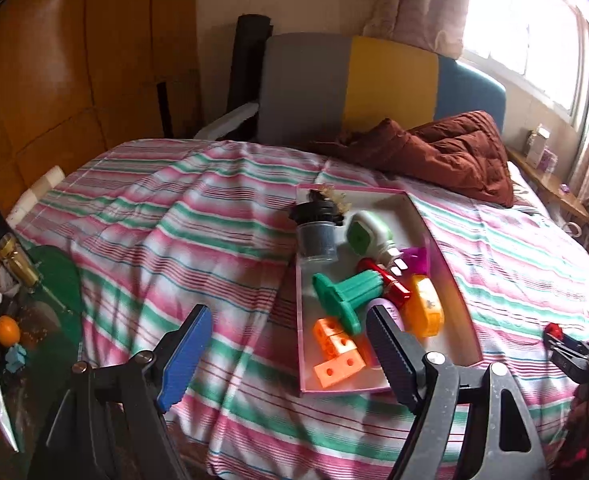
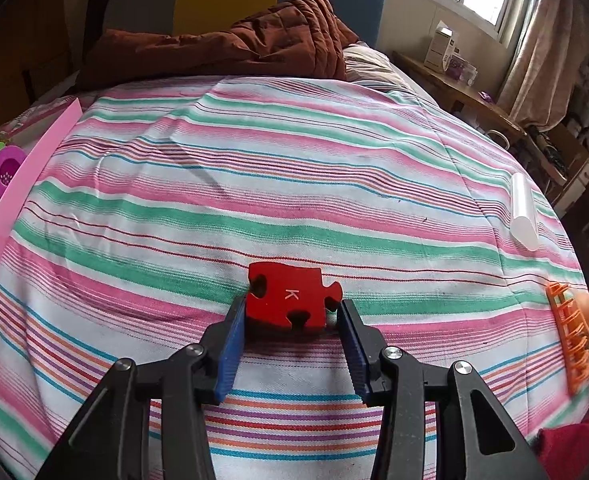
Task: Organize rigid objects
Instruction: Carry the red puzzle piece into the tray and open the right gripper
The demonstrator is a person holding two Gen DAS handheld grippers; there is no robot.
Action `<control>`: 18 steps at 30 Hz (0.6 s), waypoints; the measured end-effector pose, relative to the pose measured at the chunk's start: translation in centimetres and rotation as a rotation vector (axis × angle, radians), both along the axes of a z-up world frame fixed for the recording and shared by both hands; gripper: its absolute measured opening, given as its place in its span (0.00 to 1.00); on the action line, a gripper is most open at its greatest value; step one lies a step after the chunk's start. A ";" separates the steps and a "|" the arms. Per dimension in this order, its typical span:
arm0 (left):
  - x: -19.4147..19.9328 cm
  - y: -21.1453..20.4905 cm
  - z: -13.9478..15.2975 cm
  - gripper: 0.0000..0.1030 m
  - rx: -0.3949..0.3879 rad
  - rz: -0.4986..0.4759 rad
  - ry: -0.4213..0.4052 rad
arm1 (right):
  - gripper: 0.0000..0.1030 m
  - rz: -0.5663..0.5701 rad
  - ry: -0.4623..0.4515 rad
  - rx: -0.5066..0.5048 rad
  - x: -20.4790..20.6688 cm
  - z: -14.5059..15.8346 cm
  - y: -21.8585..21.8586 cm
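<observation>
A red jigsaw piece (image 2: 290, 300) marked with a K sits between the blue pads of my right gripper (image 2: 292, 314), which is shut on it just above the striped bedspread. The left wrist view catches the same piece (image 1: 554, 330) at the far right. My left gripper (image 1: 288, 316) stands wide open with nothing between its fingers, hovering beside a pink tray (image 1: 462, 300). The tray holds several toys: orange cubes (image 1: 336, 354), a green spool (image 1: 344, 290), an orange block (image 1: 426, 310) and a dark-lidded jar (image 1: 316, 236). The tray's pink wall (image 2: 18, 192) lies at the left of the right wrist view.
A brown quilt (image 1: 446, 148) is bunched by the grey, yellow and blue headboard (image 1: 390, 80). A clear plastic tube (image 2: 524, 216) and an orange comb-like piece (image 2: 570, 344) lie at the bed's right edge. A cluttered wooden shelf (image 2: 466, 96) runs under the window.
</observation>
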State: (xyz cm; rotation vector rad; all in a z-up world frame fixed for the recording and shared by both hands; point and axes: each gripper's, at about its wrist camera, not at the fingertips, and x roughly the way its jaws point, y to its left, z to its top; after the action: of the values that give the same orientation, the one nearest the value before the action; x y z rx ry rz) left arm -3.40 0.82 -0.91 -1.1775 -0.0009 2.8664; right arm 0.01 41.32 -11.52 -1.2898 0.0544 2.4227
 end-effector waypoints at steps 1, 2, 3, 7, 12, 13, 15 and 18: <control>0.0 -0.1 0.0 0.78 -0.011 0.009 0.003 | 0.44 -0.007 -0.004 0.003 0.0 0.1 -0.1; 0.1 -0.3 0.1 0.78 -0.021 0.018 0.010 | 0.44 -0.017 -0.009 0.004 -0.1 0.2 -0.2; 0.2 -0.4 0.1 0.78 -0.025 0.023 0.018 | 0.44 -0.027 -0.011 0.002 -0.1 0.2 -0.3; 0.6 -1.1 0.4 0.78 -0.025 0.039 0.040 | 0.44 -0.064 -0.006 -0.026 0.0 0.4 -0.4; 0.8 -1.9 0.3 0.78 -0.023 0.064 0.046 | 0.44 -0.047 0.021 -0.078 -0.1 1.1 -2.0; 0.8 -2.1 0.3 0.78 -0.024 0.069 0.046 | 0.44 -0.037 0.029 -0.081 -0.3 1.3 -2.5; 0.8 -2.3 0.2 0.78 -0.024 0.075 0.042 | 0.44 -0.013 0.054 -0.093 -0.7 2.1 -3.7; 0.8 -2.5 0.0 0.78 -0.025 0.079 0.036 | 0.44 0.039 0.100 -0.109 -1.5 3.7 -6.0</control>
State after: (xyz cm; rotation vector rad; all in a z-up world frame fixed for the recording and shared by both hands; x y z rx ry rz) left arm -2.57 -1.67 -0.92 -1.1555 -0.0113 2.9641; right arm -1.51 35.32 -7.81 -1.2251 0.1924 2.5476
